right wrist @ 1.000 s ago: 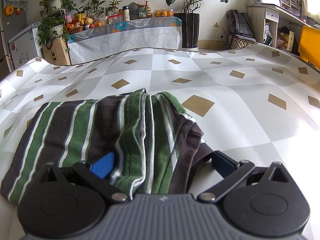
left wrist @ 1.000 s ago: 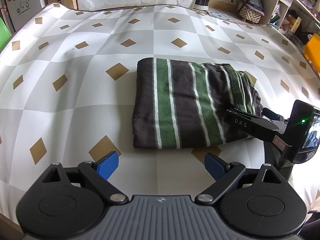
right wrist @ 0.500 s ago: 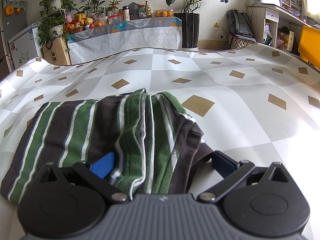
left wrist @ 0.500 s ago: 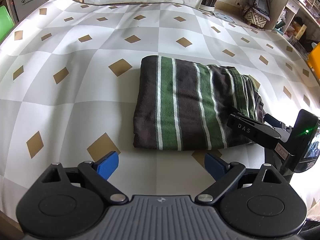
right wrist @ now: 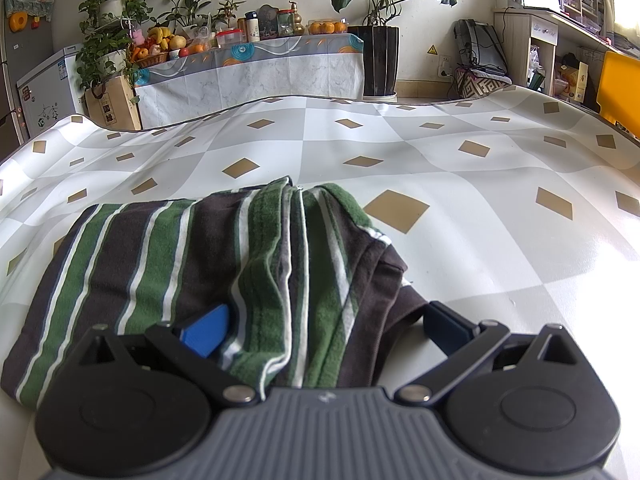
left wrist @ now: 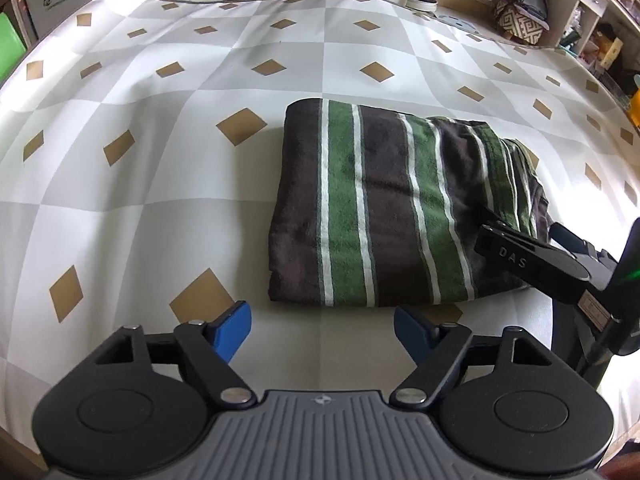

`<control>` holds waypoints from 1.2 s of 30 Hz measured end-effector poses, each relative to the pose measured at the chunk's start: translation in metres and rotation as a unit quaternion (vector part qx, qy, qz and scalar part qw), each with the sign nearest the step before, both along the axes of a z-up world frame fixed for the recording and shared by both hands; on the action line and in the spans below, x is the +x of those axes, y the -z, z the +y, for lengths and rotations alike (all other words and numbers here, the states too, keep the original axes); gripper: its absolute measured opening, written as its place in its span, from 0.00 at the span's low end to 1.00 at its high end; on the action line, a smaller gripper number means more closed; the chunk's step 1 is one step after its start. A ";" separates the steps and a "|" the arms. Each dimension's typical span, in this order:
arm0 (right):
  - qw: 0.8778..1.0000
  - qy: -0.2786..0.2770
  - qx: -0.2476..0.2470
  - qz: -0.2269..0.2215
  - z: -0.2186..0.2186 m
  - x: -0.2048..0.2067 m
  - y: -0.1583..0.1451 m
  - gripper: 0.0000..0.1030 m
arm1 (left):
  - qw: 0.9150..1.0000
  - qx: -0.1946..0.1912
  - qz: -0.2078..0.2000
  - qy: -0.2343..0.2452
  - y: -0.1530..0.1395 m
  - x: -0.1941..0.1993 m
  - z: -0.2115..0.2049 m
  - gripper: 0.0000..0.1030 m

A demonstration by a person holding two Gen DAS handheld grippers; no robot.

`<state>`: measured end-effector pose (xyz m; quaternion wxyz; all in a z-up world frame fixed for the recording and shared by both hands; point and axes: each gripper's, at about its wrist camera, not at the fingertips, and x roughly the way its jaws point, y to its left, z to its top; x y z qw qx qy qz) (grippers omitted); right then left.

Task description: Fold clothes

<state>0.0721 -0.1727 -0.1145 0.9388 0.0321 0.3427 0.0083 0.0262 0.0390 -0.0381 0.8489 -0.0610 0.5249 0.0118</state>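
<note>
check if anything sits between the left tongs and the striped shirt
Nothing visible does. The left tongs hang open just short of the near edge of the folded striped shirt, with only bare tablecloth between. The right tongs straddle the bunched right end.

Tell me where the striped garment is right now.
The striped garment lies folded on the checked tablecloth, ahead of the open left tongs; its bunched right end sits between the open right tongs.

And here's the surface [left wrist: 168,184], covered in a white-and-grey checked cloth with tan diamonds. Lying flat on it, toward three o'clock of centre, a folded garment [left wrist: 384,216] striped brown, green and white.
</note>
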 end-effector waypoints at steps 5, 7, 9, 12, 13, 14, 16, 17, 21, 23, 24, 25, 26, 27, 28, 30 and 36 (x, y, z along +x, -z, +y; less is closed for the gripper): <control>1.000 0.000 0.000 0.000 0.000 0.000 0.000 1.00 | 1.000 0.000 0.008 -0.005 0.005 0.005 -0.003 0.71; 1.000 0.000 0.000 0.000 0.000 0.000 0.000 1.00 | 1.000 0.000 0.011 -0.006 0.007 0.006 -0.004 0.71; 1.000 0.000 0.000 0.000 0.000 0.000 0.000 1.00 | 1.000 0.001 0.014 -0.008 0.009 0.008 -0.004 0.71; 1.000 0.000 0.000 0.000 0.000 0.000 0.000 1.00 | 1.000 0.002 0.019 -0.011 0.012 0.010 -0.004 0.71; 1.000 0.000 0.000 0.000 0.000 0.000 0.000 1.00 | 1.000 0.002 0.021 -0.012 0.013 0.010 -0.004 0.71; 1.000 0.000 0.000 0.000 0.000 0.000 0.000 1.00 | 1.000 0.002 0.023 -0.013 0.014 0.011 -0.004 0.71; 1.000 0.000 0.000 0.000 0.000 0.000 0.000 1.00 | 1.000 0.003 0.026 -0.015 0.015 0.012 -0.003 0.71; 1.000 0.000 0.000 0.000 0.000 0.000 0.000 1.00 | 0.999 0.003 0.028 -0.015 0.016 0.012 -0.003 0.71; 1.000 -0.003 0.003 0.006 0.000 -0.005 -0.001 1.00 | 0.999 0.002 0.032 -0.017 0.017 0.014 -0.002 0.71; 1.000 -0.002 0.008 0.016 -0.001 -0.011 -0.004 1.00 | 0.999 0.001 0.033 -0.018 0.017 0.014 -0.001 0.71; 1.000 -0.001 0.010 0.023 -0.001 -0.012 -0.005 1.00 | 0.999 0.001 0.033 -0.019 0.017 0.014 -0.001 0.71; 0.999 0.002 0.008 0.034 0.000 -0.012 -0.007 1.00 | 0.999 0.000 0.033 -0.019 0.017 0.014 -0.001 0.71; 0.999 0.003 0.007 0.046 0.000 -0.011 -0.009 1.00 | 0.999 -0.001 0.033 -0.020 0.017 0.014 -0.001 0.71; 0.998 0.002 0.006 0.060 0.001 -0.010 -0.012 1.00 | 0.999 -0.001 0.033 -0.019 0.016 0.014 -0.001 0.71; 0.997 0.001 0.007 0.072 0.000 -0.009 -0.013 1.00 | 0.999 -0.001 0.033 -0.019 0.016 0.014 -0.001 0.72; 0.996 0.001 0.007 0.088 0.001 -0.009 -0.016 1.00 | 0.999 0.002 0.033 -0.019 0.016 0.014 0.000 0.72; 0.994 0.001 0.015 0.111 0.000 -0.023 -0.019 1.00 | 0.999 0.004 0.034 -0.028 0.017 0.014 0.006 0.72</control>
